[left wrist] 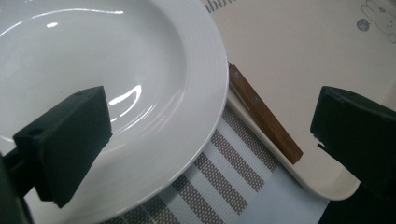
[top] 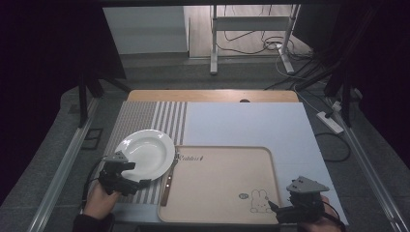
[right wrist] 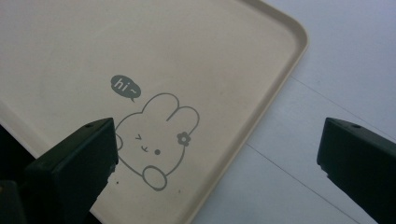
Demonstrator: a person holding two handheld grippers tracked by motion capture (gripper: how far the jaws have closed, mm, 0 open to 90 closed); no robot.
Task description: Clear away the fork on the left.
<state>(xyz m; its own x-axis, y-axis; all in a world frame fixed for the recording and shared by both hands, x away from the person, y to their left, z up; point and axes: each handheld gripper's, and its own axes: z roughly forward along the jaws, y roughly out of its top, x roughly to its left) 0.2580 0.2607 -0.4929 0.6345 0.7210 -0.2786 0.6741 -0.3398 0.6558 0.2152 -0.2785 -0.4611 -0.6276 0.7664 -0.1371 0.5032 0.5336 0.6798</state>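
The left gripper (top: 137, 175) gapes wide over the rim of the round white ceramic plate (top: 146, 151), holding nothing. The right gripper (top: 280, 209), equally wide and empty, hovers over the beige rabbit-printed plastic tray's (top: 217, 179) corner.

The big tan tray (top: 220, 186) is bare inside, so a hand can move freely over its flat floor. Its low rim is a small bump at the edges. The white plate (top: 145, 153) sits on the striped mat (top: 145, 121), just beside the tray's left rim. A knife with a wooden handle (left wrist: 264, 114) lies along that rim, very close to the plate, so the gap there is tight. The white sheet (top: 241, 125) behind the tray is open room. The left gripper (left wrist: 210, 135) has wide jaws over the plate's edge.
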